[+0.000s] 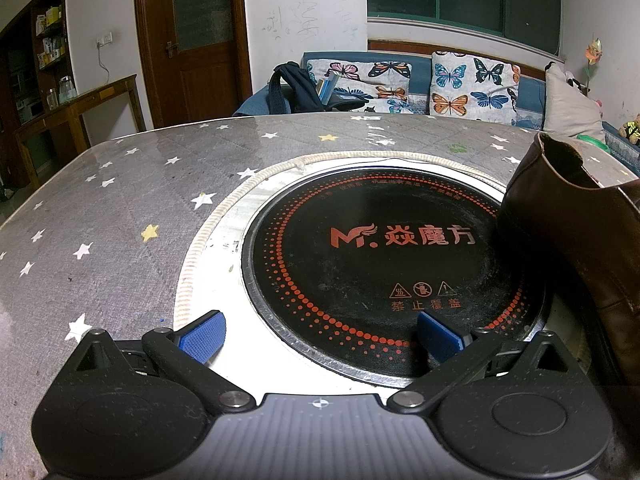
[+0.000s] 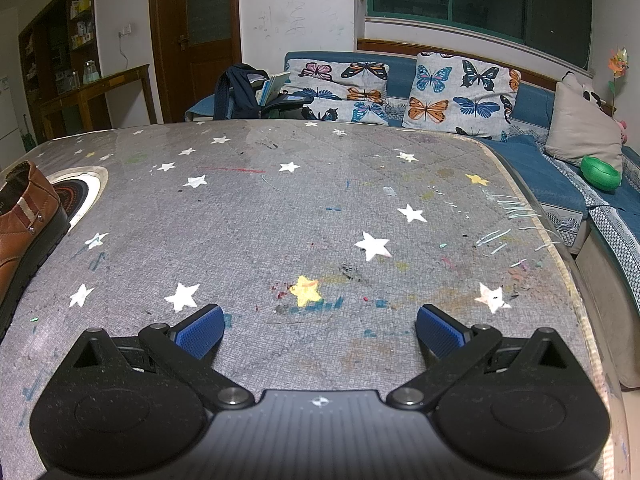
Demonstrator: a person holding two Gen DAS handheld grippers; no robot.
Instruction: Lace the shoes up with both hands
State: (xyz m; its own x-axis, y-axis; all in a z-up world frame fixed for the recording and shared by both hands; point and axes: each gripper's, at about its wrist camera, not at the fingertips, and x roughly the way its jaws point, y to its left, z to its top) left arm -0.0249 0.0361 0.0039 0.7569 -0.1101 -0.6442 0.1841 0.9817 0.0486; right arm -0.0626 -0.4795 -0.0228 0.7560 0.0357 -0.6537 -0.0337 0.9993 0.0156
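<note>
Star-patterned table (image 2: 320, 208), round cooktop (image 1: 372, 264)

Left gripper (image 1: 321, 338), right gripper (image 2: 320, 334): matte black speckled linkages, silver pivot screws, blue ribbed pads (image 2: 202, 330), grey ridged body, crosshair mark.

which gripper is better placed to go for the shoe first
Left, probably. The brown shoe looms large just right of the open left gripper. In the right wrist view the shoe sits farther off at the frame's left edge, away from the right gripper.
</note>
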